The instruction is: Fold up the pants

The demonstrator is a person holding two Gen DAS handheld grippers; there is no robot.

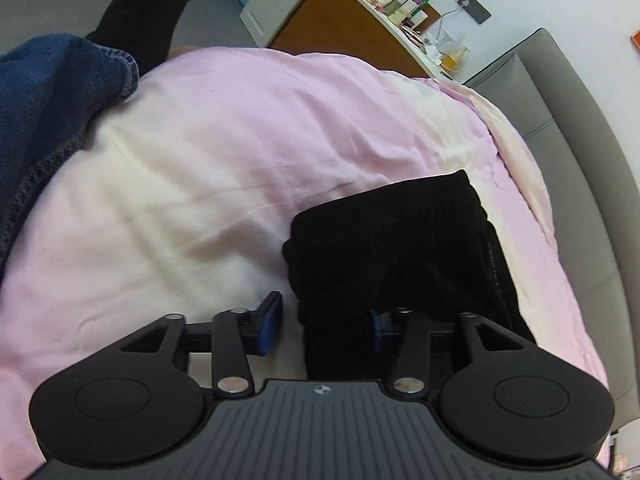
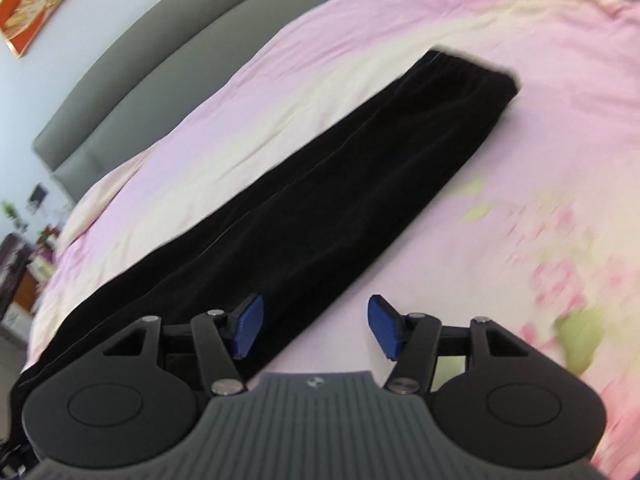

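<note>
Black pants [image 2: 328,184] lie folded lengthwise in a long strip on a pink bedsheet [image 2: 460,80]. In the left wrist view one end of the pants [image 1: 400,240] lies between my left gripper's [image 1: 324,320] blue pads; the jaws stand wide apart and the right pad is partly hidden by cloth. My right gripper [image 2: 316,326] is open and empty, hovering over the near edge of the strip, its left pad [image 2: 248,326] above the black cloth.
A blue denim garment [image 1: 52,92] lies at the far left of the bed. A grey headboard [image 1: 568,128] runs along the bed. A wooden dresser [image 1: 340,20] with bottles stands beyond. The sheet has a floral print [image 2: 560,272] at right.
</note>
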